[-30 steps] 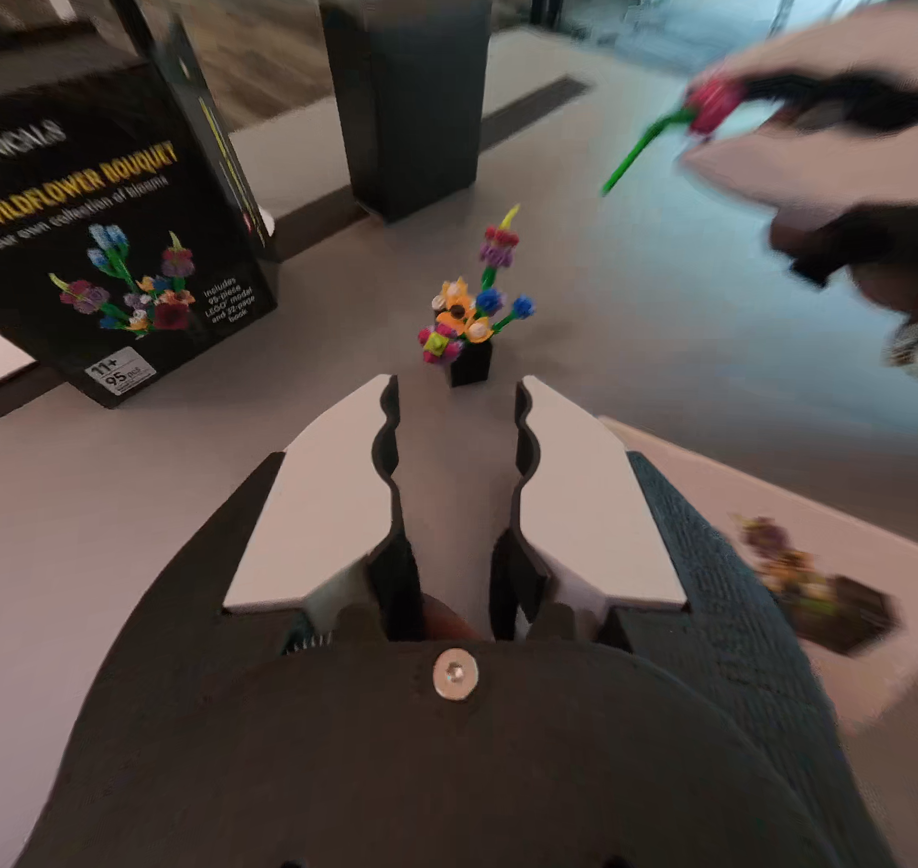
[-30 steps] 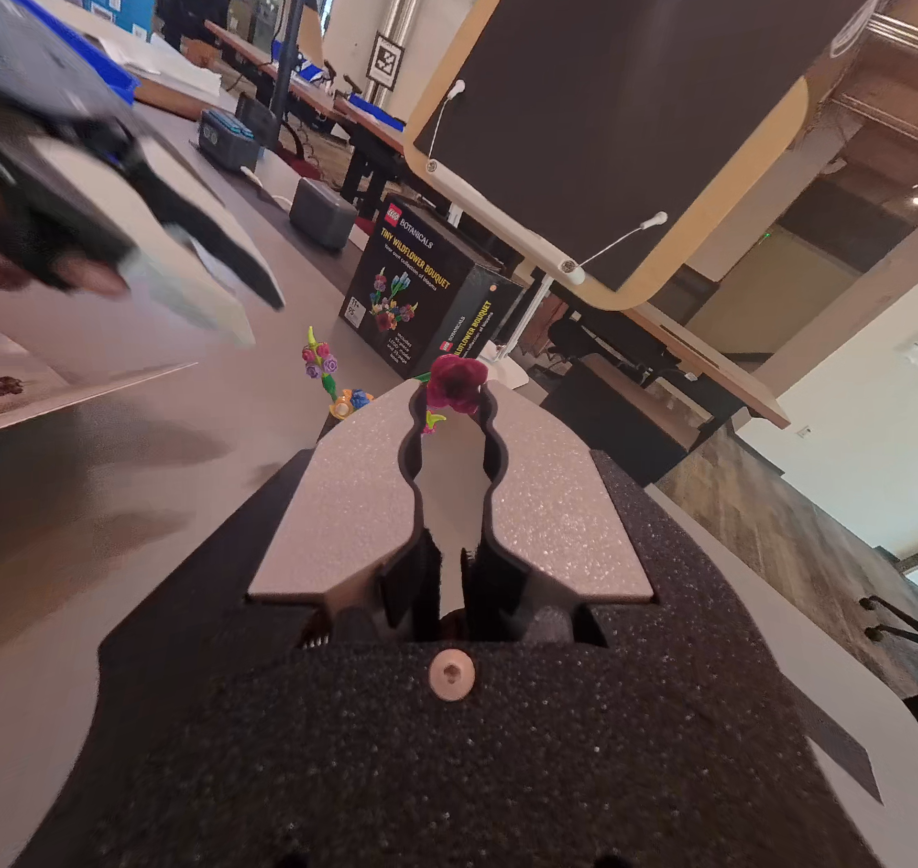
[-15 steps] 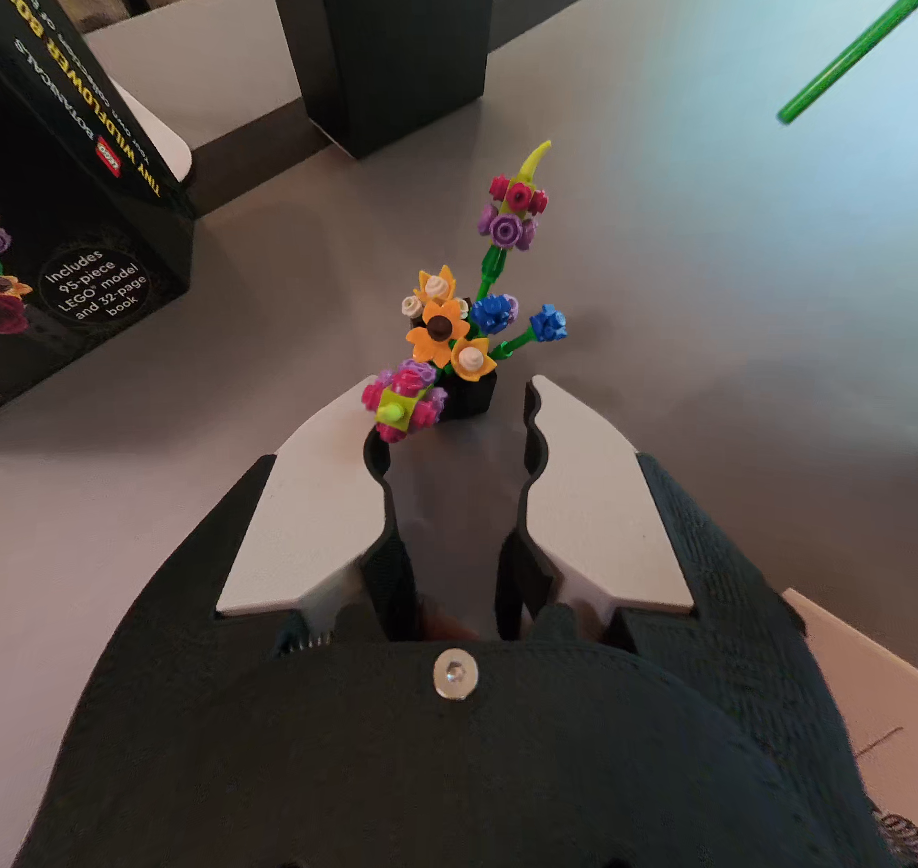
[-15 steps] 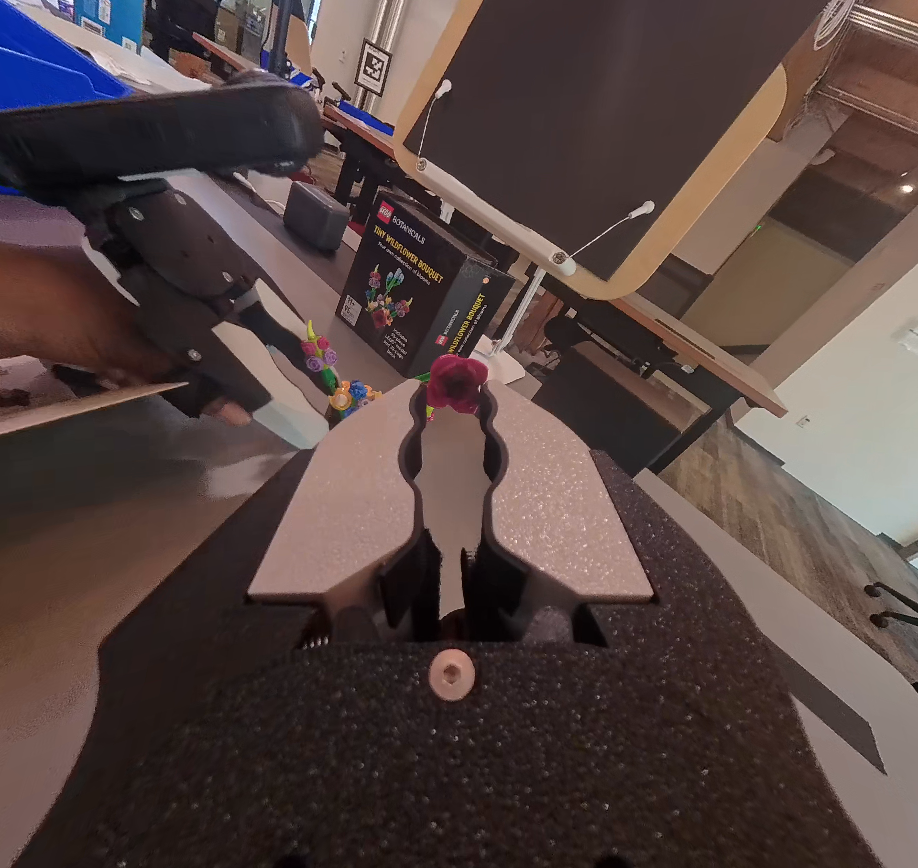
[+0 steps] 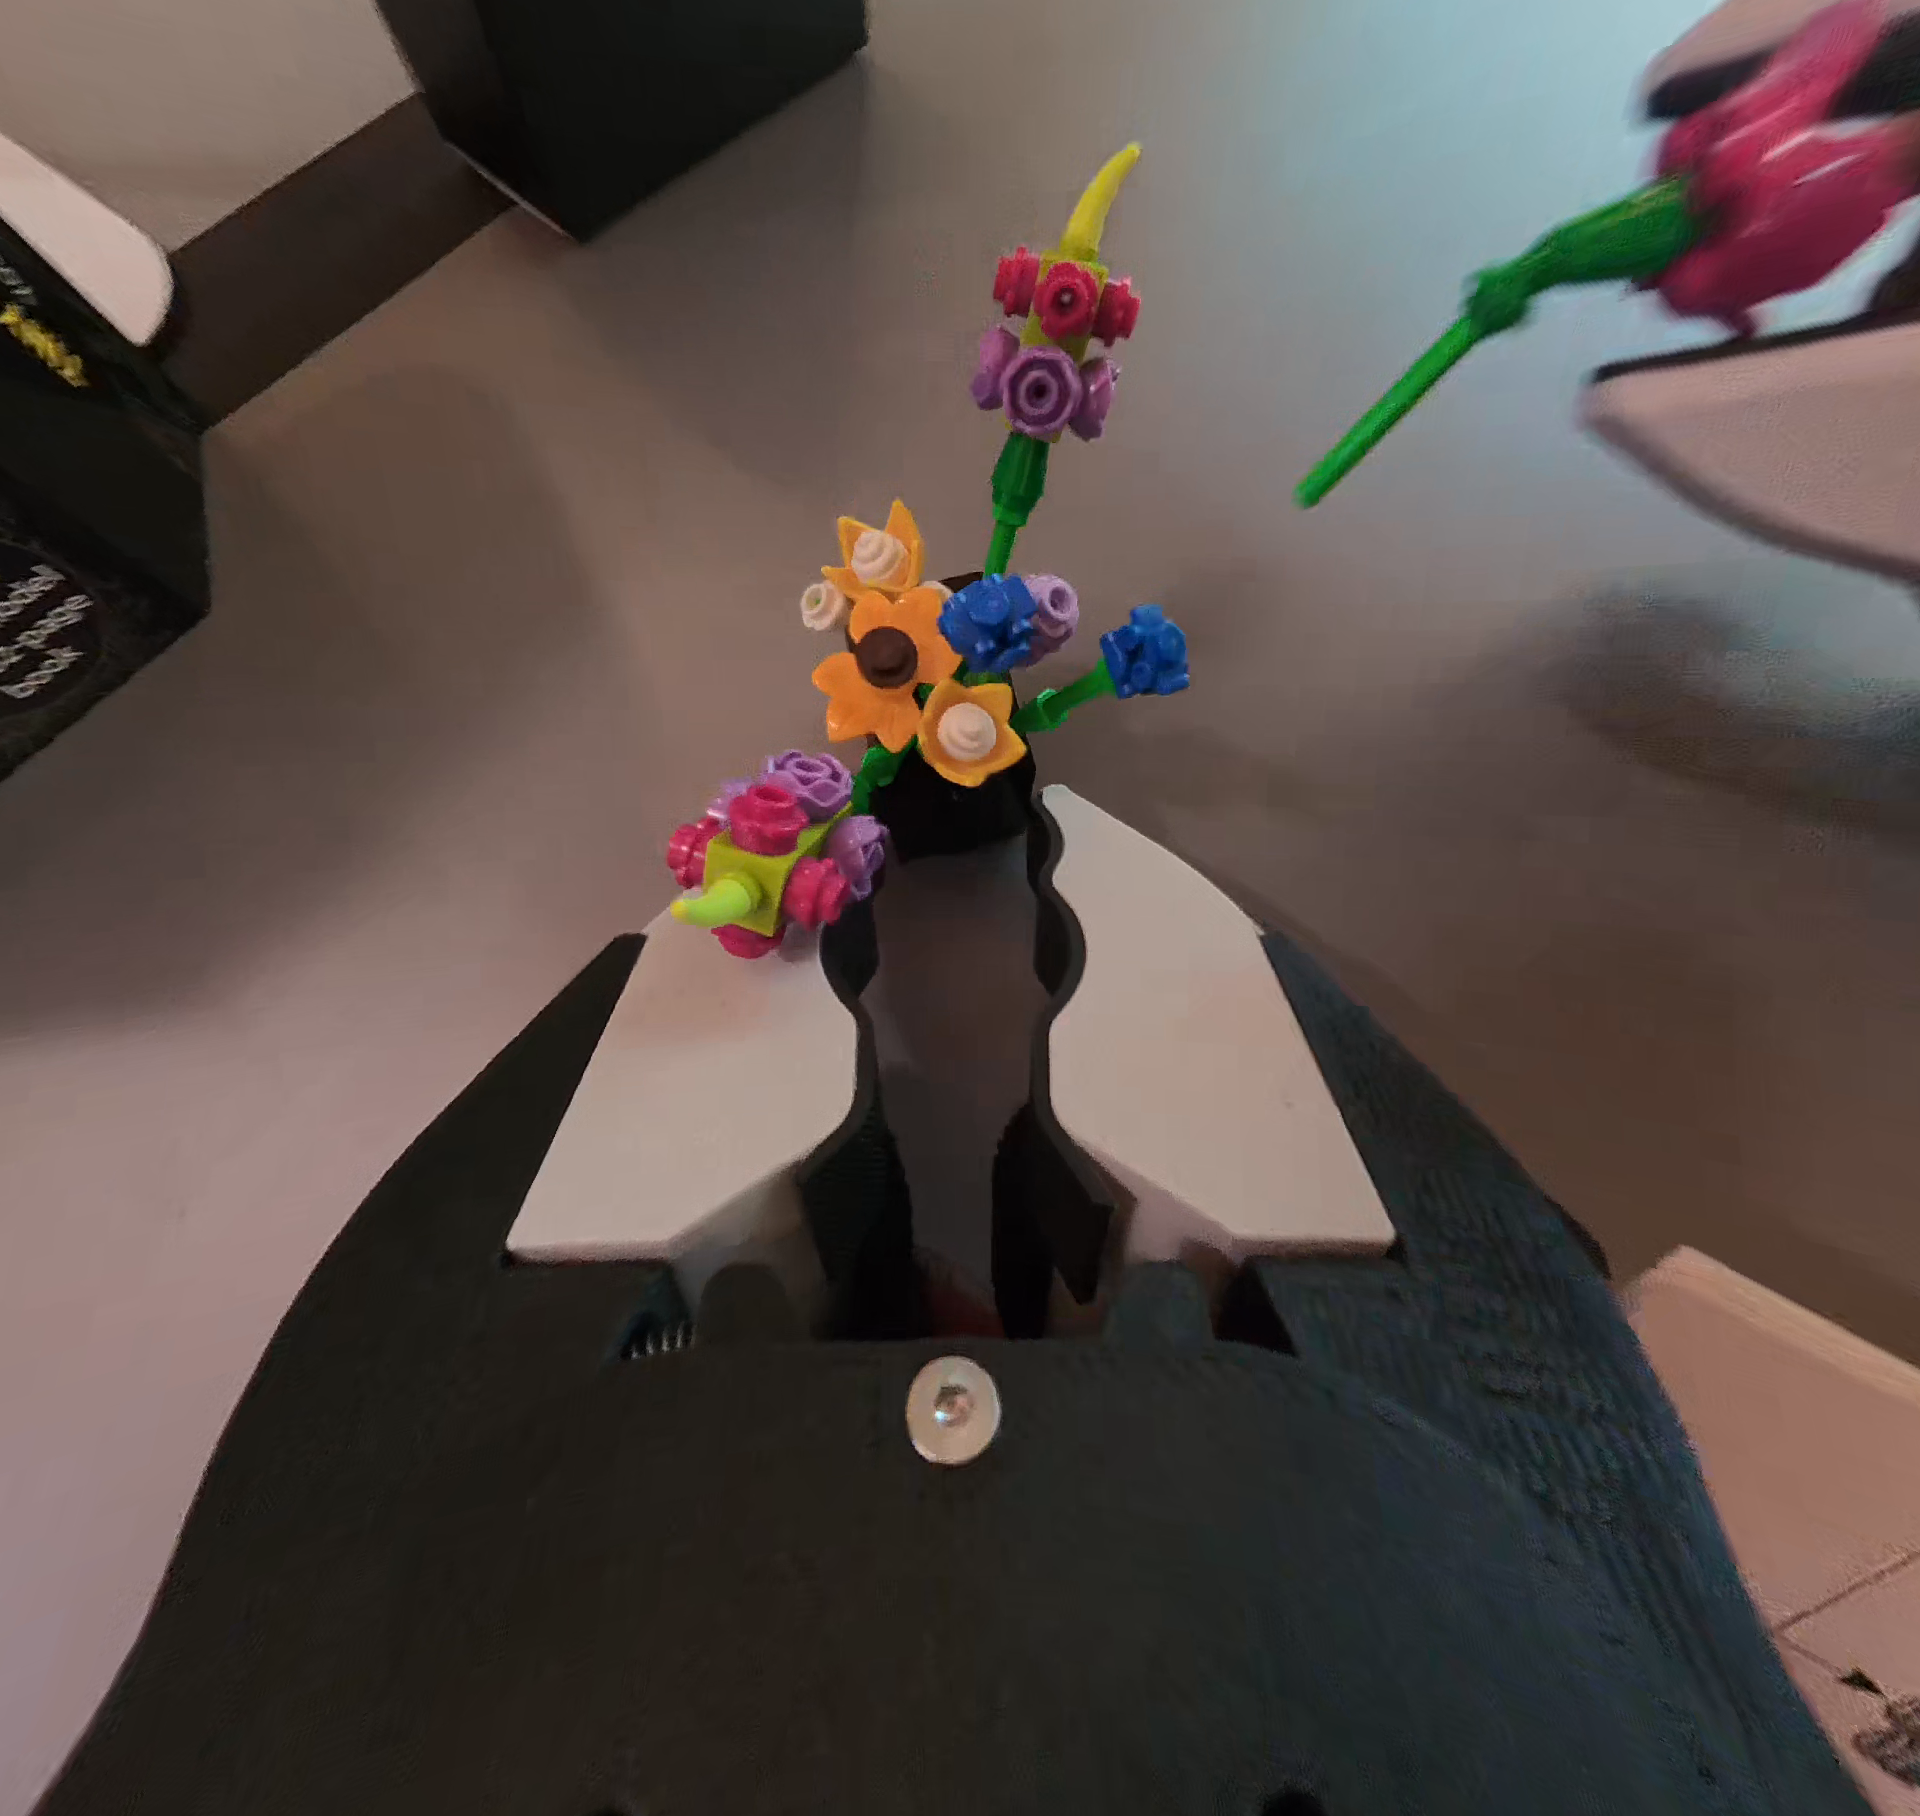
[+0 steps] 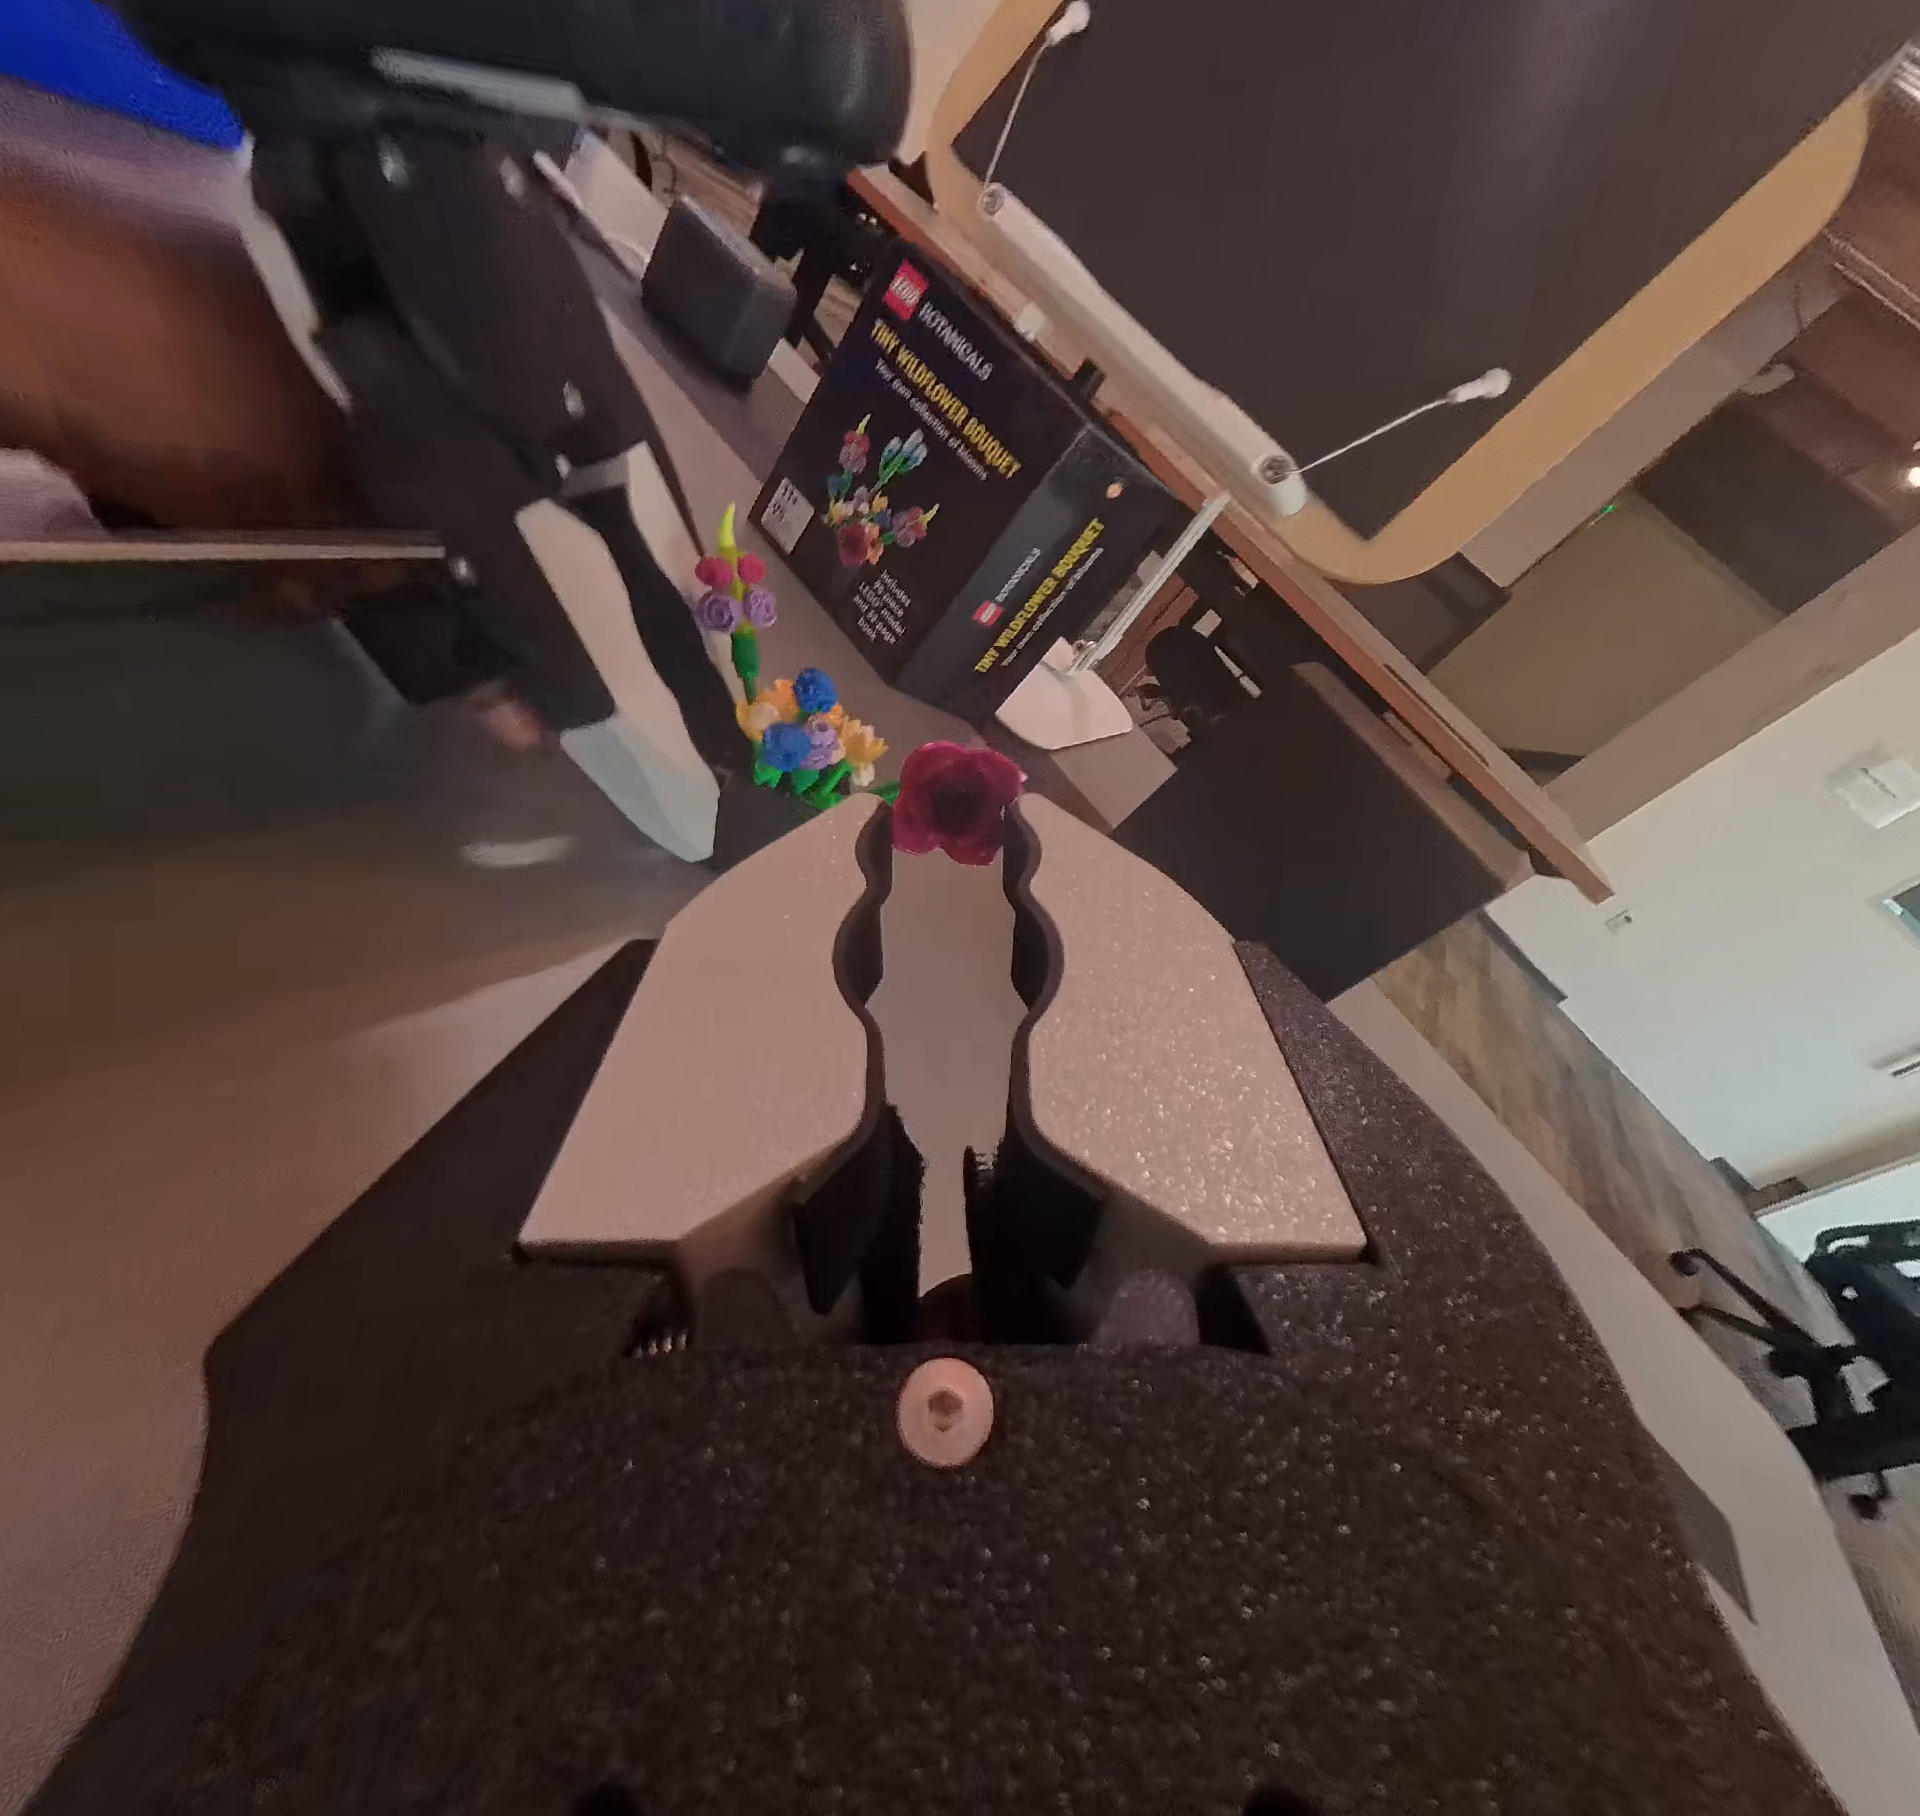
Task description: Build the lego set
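- Since half a second ago: left gripper (image 5: 951, 831) has pushed in, its tips now bracket the black vase base (image 5: 951, 816) of the bouquet (image 5: 940, 665); the gap between its fingers looks narrower than it was. The rose stem (image 5: 1486, 312) has swung into the left wrist view from the upper right.
- Left gripper: narrow, fingers either side of the base. Contact not clear, the lower pink-and-purple cluster (image 5: 774, 857) hides the left tip. Can't tell if it's actually clamped.
- Right gripper (image 6: 948, 831): closed on the red rose (image 6: 951, 800), bloom pinched at the tips, green stem pointing away and down toward the bouquet. Blurred in the left wrist view, so it is moving.
- Bouquet stands upright on the grey table (image 5: 416, 623): tall pink/purple spike (image 5: 1049, 343), orange flower (image 5: 883, 665), blue blooms (image 5: 1143, 649). In the right wrist view it sits just beyond the rose (image 6: 800, 727), with the left gripper beside it (image 6: 623, 686).
- Set box (image 6: 935, 478) behind the bouquet, well apart. Booklet corner (image 5: 1787, 1454) at lower right of left view.
- Step in hand, my read: brace the vase with the left, bring the rose in with the right to plug it in. Most flowers already in, so late in the build.
- Next move needs: stem end lined up with a free hole in the base, coming down between the blue bloom and tall spike without knocking them. Left must hold the base firm while pushing.
- Risk: stem is thin and the grip is on the bloom, so it may pivot under push.
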Demonstrator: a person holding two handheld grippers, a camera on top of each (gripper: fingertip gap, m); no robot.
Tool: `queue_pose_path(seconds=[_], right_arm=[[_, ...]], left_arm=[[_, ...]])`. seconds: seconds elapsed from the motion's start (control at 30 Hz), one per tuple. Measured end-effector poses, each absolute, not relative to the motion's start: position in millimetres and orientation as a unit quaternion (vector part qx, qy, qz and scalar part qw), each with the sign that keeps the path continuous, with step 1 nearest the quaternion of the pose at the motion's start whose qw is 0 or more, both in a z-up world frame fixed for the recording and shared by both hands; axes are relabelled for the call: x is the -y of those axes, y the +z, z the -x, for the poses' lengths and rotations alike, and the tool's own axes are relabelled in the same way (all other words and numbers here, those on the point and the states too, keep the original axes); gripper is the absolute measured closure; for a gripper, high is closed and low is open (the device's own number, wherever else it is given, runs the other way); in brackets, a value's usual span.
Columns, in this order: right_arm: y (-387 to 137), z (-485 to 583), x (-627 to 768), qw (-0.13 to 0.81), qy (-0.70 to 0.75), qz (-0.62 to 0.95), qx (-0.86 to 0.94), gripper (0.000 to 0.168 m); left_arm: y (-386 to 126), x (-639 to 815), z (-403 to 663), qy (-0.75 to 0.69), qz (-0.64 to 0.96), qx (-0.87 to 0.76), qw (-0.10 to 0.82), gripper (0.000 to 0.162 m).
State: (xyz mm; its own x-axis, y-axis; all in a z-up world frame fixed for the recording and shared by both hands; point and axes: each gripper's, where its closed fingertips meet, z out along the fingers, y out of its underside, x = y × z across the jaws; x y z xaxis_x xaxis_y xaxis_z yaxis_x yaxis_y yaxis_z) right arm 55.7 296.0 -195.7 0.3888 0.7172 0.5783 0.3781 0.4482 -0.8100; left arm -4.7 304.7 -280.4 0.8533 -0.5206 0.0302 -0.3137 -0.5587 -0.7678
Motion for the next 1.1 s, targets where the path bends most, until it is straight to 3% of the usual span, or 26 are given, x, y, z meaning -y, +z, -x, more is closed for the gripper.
queue_pose_path(seconds=[0.17, 0.57, 0.87, 1.1], right_arm=[[-210, -39, -291, 0.665, 0.075, 0.46, 0.584, 0.148], [-224, -24, -296, 0.643, 0.063, 0.462, 0.607, 0.148], [-197, -48, -286, 0.671, 0.09, 0.48, 0.558, 0.148], [-217, -23, -269, 0.631, 0.086, 0.508, 0.58, 0.148]], left_arm=[[-280, -295, 1, -0.173, 0.864, -0.266, 0.39, 0.135], [-281, -294, 3, -0.122, 0.859, -0.288, 0.405, 0.135], [-281, -296, 5, -0.11, 0.863, -0.275, 0.409, 0.135], [-281, -296, 5, -0.105, 0.866, -0.267, 0.41, 0.135]])
